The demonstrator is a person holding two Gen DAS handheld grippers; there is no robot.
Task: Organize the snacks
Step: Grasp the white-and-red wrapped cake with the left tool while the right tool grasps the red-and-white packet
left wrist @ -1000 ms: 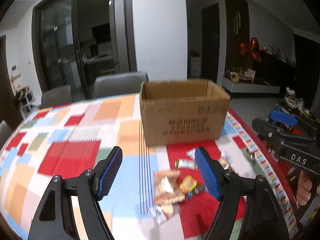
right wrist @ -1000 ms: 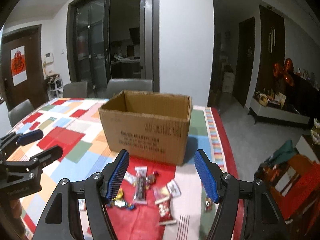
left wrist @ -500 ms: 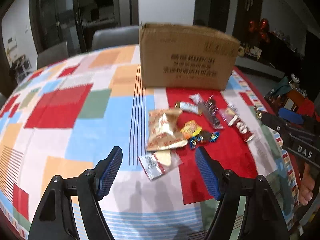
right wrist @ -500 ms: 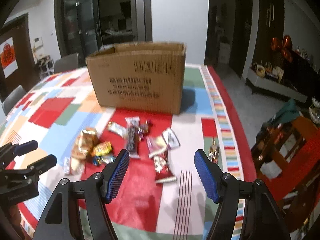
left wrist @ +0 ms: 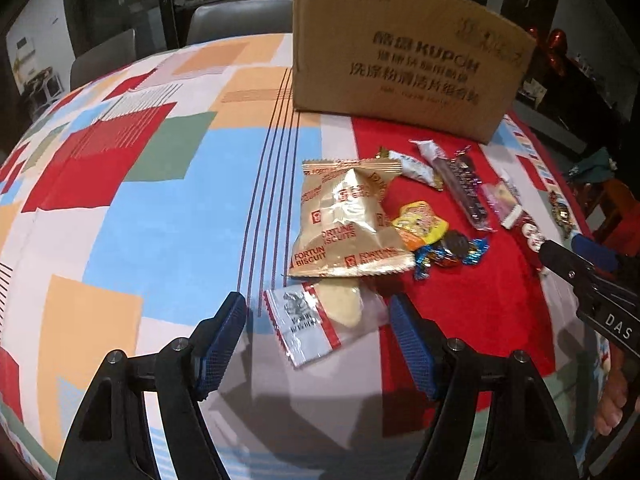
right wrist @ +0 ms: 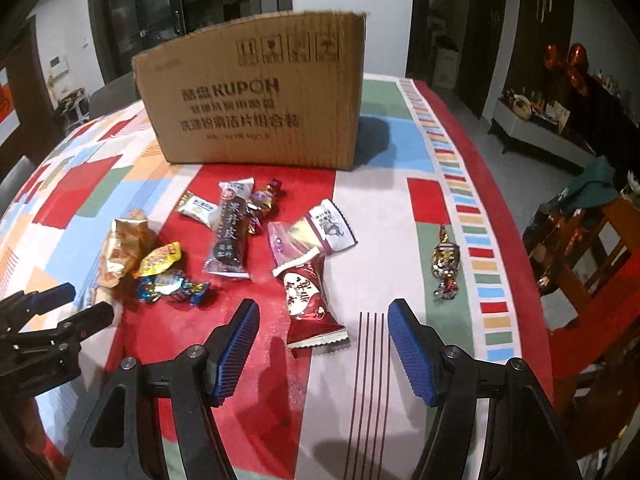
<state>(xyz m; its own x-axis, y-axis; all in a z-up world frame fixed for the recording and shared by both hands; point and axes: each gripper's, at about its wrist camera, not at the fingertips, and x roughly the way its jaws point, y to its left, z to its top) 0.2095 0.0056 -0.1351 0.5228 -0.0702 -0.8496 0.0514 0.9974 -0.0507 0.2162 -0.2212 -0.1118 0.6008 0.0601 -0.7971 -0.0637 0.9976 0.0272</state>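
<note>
Both grippers are narrowing slightly, neither holding anything — left gripper [left wrist: 316,336] is straddling the clear cracker packet [left wrist: 316,322], right gripper [right wrist: 322,344] the red pouch [right wrist: 310,300], likely lining up pickups for the cardboard box [right wrist: 256,100] behind. Only the right view is showing the stray candy [right wrist: 444,266] near the worktop [right wrist: 396,248] edge.

Patchwork tablecloth [left wrist: 168,216], grey chairs [left wrist: 236,20], perhaps foil balloons [right wrist: 568,64] behind.

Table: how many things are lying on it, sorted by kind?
Cardboard box: 1
Sealed snack packets: 8
Twist-wrapped sweets: 4, perhaps more where they bunch together
Total: 13 at least
</note>
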